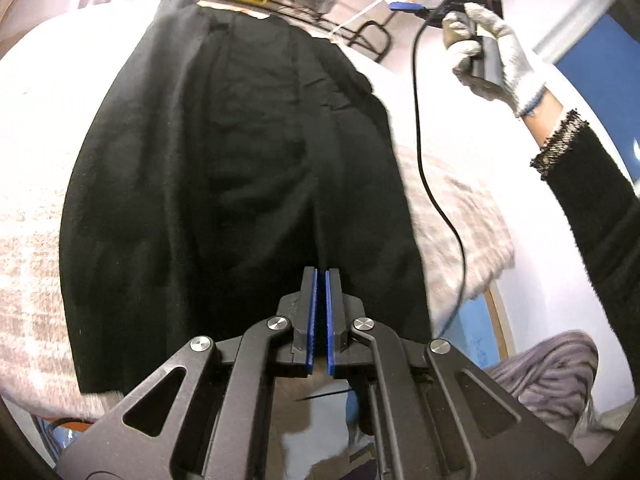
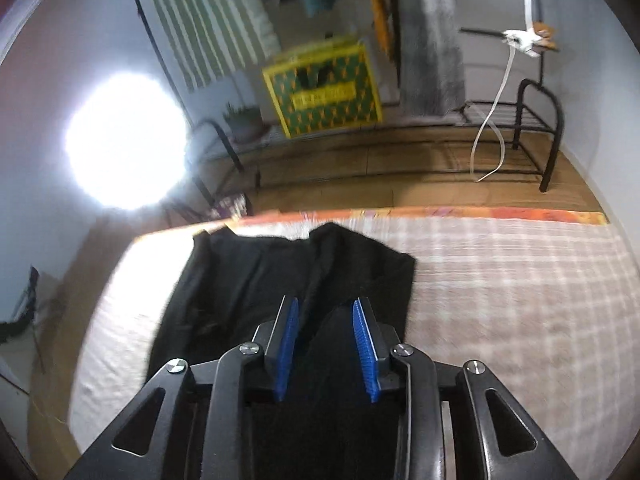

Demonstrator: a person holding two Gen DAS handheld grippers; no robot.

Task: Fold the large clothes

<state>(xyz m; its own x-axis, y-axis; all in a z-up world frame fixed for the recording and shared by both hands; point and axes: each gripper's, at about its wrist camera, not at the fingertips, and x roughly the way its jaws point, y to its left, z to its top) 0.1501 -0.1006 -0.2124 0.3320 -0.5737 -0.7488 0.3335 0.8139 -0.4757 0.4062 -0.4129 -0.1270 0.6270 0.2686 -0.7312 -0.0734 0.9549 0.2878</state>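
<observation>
While the left tool (image 1: pixel 321 276) pinches the black garment's (image 1: pixel 224 168) near hem and the right tool (image 2: pixel 325 312) hovers released, folding probably calls for gripping the other corner.

A bright round lamp (image 2: pixel 126 140) glares left of a black metal rack (image 2: pixel 536 132) on the wooden floor (image 2: pixel 360 176), against pale walls (image 2: pixel 40 100).

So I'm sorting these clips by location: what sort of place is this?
Most likely a bedroom at home. The black garment lies spread on a bed with a checked blanket; beyond it stand a metal rack, hanging clothes and a green-and-yellow bag.
</observation>
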